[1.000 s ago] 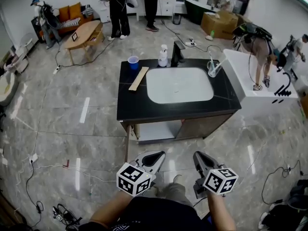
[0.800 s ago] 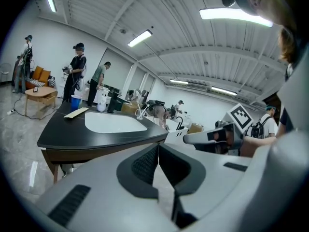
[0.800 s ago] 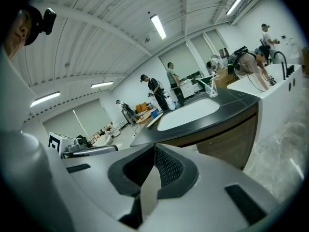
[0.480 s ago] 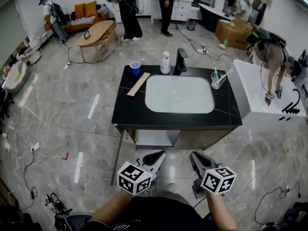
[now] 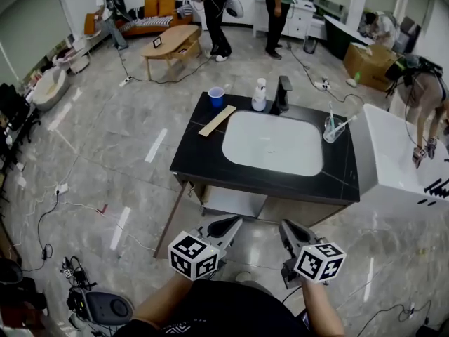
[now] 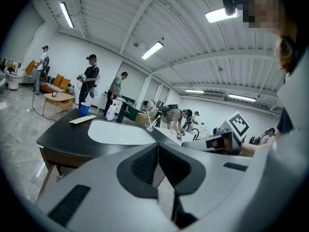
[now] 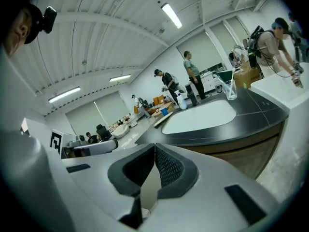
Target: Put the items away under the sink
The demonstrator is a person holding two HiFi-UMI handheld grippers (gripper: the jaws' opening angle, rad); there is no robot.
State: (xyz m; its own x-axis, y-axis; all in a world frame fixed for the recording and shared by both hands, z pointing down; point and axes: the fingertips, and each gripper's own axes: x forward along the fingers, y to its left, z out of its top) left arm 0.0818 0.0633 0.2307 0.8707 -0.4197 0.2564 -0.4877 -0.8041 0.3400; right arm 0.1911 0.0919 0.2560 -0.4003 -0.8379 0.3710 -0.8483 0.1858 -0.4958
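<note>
Containers:
- Blue cup (image 5: 216, 96) stands upright at the far left corner of the surface (image 5: 189, 153). I can't see into it.
- Clear glass (image 5: 331, 129) stands at the right edge, just beside the white basin (image 5: 273, 143). A toothbrush (image 5: 344, 121) leans out of it.
- White soap bottle (image 5: 259, 95) and black faucet (image 5: 282, 94) stand side by side on the far edge, behind the basin.

Surface: black top, with a pale wooden strip (image 5: 217, 121) lying slantwise between the cup and the basin. Under the near edge the compartment (image 5: 231, 202) is open and a pale shelf shows inside.

Room: grey marbled floor (image 5: 126, 153) strewn with cables. There is a wooden coffee table (image 5: 170, 41), and people are standing at the far end.

Me: my left gripper (image 5: 236, 222) and right gripper (image 5: 284, 225) hover over the floor, short of the surface's near edge. Both sets of jaws are clenched on nothing.
</note>
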